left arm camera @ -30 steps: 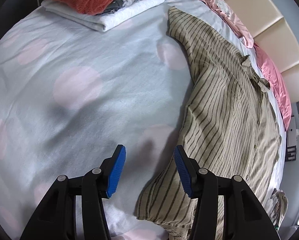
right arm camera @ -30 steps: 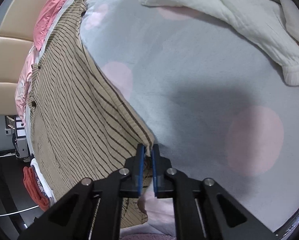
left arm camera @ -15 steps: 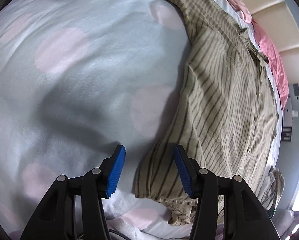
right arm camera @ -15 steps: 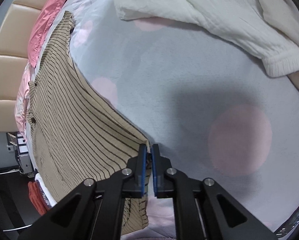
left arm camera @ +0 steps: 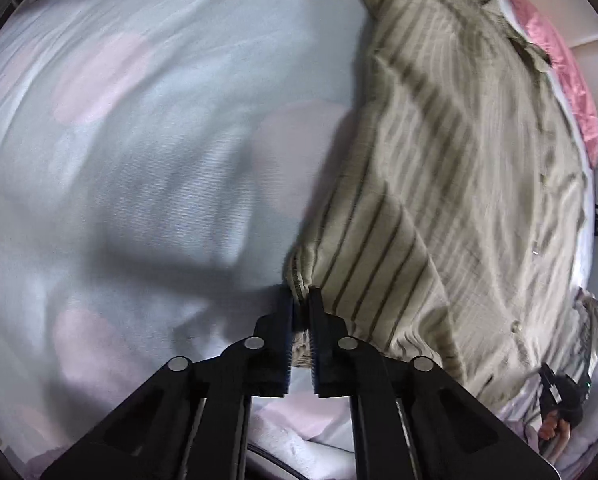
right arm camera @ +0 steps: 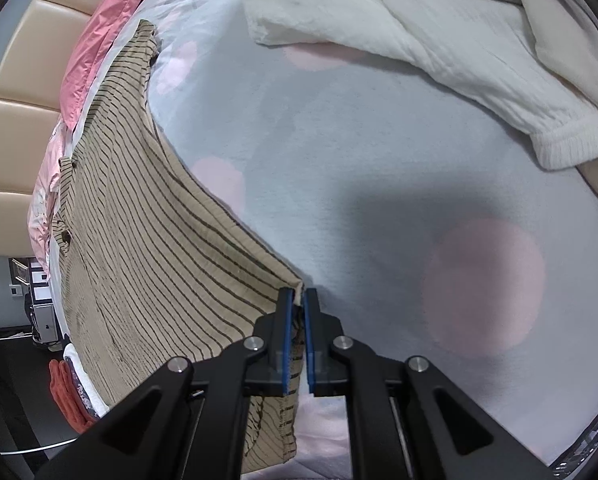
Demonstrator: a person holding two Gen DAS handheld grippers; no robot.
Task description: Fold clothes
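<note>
The left tongs (left arm camera: 301, 296) are pressed together, pinching a bunched hem corner of the striped button-up shirt (left arm camera: 459, 168). The right tongs (right arm camera: 297, 298) are likewise nearly closed, pinching another corner of the same shirt's edge (right arm camera: 147, 264). The shirt lies spread on the bed sheet (right arm camera: 359, 168), pale blue with pink dots, near the padded headboard (right arm camera: 11, 128). It looks thin, light and limp, likely to sag between holds, so corners and hems seem the surest grips. The left view is motion-blurred, and the far sleeve runs out of frame. A white garment (right arm camera: 439, 28) lies crumpled beyond.
</note>
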